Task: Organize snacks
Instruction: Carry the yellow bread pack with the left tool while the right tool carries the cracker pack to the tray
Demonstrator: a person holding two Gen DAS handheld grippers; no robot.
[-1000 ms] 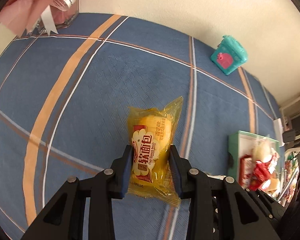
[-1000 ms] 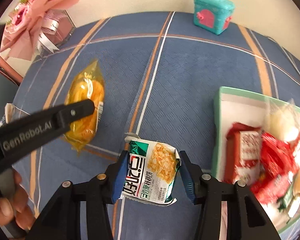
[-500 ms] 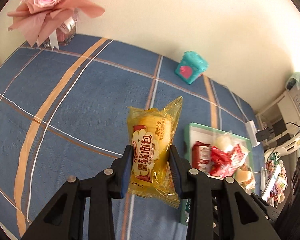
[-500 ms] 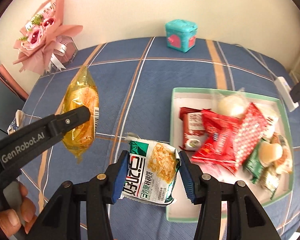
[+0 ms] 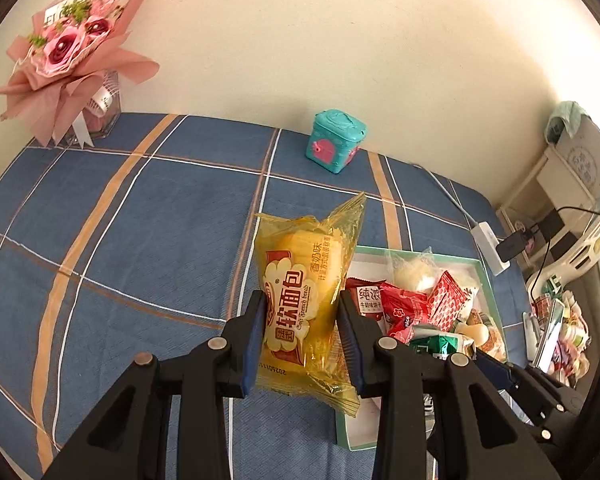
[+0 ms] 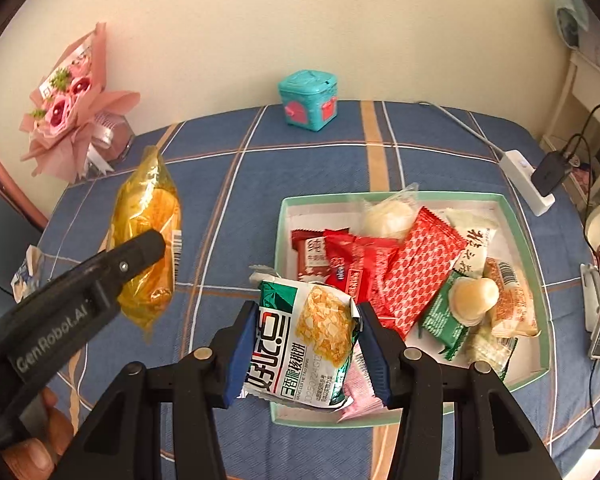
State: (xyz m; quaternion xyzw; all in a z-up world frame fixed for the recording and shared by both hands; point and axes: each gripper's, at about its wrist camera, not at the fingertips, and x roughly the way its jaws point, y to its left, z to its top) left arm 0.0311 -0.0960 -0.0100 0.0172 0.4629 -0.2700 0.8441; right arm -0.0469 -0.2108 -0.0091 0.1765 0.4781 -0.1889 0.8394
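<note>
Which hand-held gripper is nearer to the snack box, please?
Right. The right hand-held gripper is over the snack box at its near-left corner; the left hand-held gripper is beside its left edge.

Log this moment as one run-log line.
left tool: shut on yellow bread pack | right tool: shut on green cracker pack | both above table | snack tray: partly filled

Tablecloth (image 6: 308, 184) blue with orange and white plaid stripes. Bread pack (image 5: 304, 300) yellow, red-and-white label; biscuit pack (image 6: 304, 344) green and white. Tray (image 6: 524, 240) mint green; small box (image 6: 308, 98) teal with pink patches.
</note>
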